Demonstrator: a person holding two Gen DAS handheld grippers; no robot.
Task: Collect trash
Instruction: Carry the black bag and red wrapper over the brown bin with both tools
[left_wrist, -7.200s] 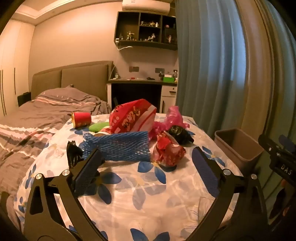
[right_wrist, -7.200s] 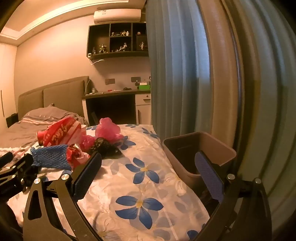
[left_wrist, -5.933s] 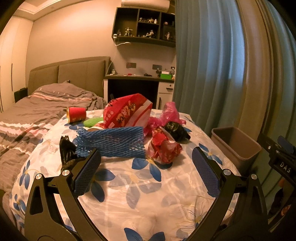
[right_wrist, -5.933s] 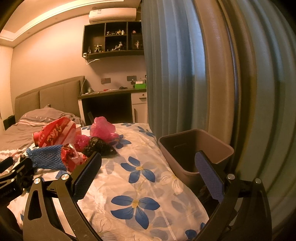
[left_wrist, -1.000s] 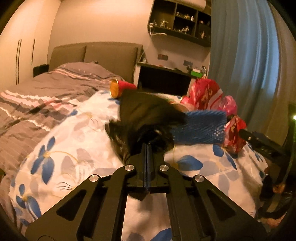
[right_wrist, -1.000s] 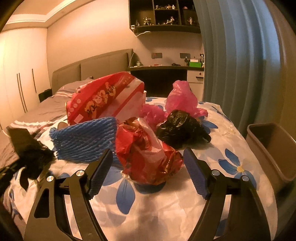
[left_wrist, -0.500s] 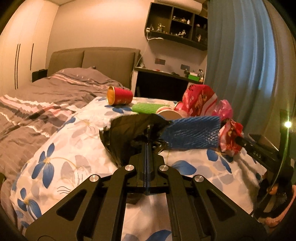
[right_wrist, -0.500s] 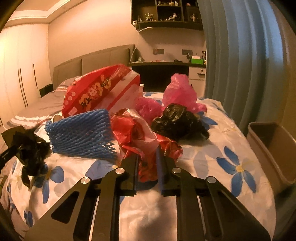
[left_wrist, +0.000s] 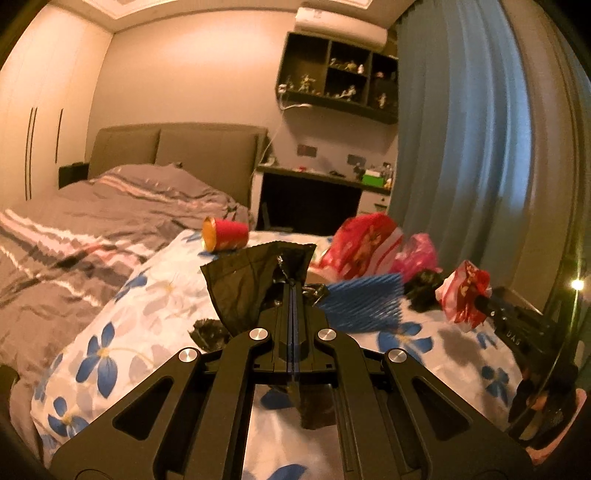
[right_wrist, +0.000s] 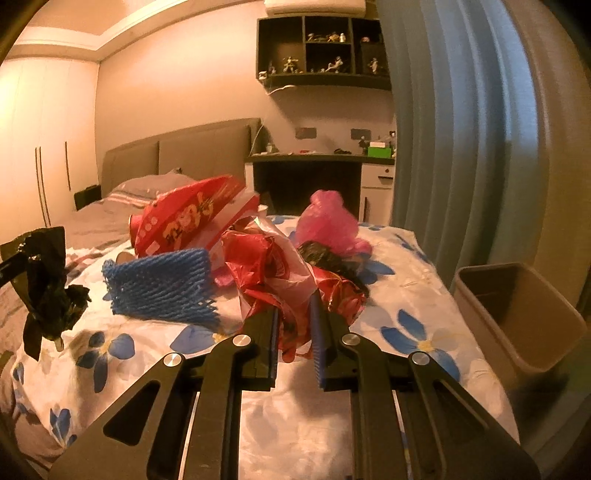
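The left gripper (left_wrist: 293, 295) has its jaws pressed together on a black plastic bag (left_wrist: 251, 284), which hangs clear of the flowered bedspread (left_wrist: 147, 306); the same bag shows at the left edge of the right wrist view (right_wrist: 44, 280). The right gripper (right_wrist: 293, 317) has its jaws nearly closed, pinching a crumpled red plastic bag (right_wrist: 273, 273) that bulges up between them and appears lifted off the bedspread. Both pieces of trash are therefore held, and the step in hand appears to be carrying them to the bin (right_wrist: 517, 314), which stands on the floor beside the bed, next to the blue curtain (right_wrist: 454, 147). To do this well, each grip should be kept firm until the load is over the bin opening, since thin film slips easily; the loads should go in one at a time, the right first as it is nearer, and be released low inside the rim so the light plastic does not drift out. Trash remaining on the bed: a blue foam net (right_wrist: 162, 288), a large red snack bag (right_wrist: 184, 218), a pink bag (right_wrist: 328, 221), another black bag (right_wrist: 325, 258) and a red paper cup (left_wrist: 225, 233) lying on its side. Writing: the snack bag carries yellow characters that cannot be read at this sharpness; the right gripper's body, seen from the left wrist, shows letters that look like "DAS" (left_wrist: 514, 341). No other label is legible.
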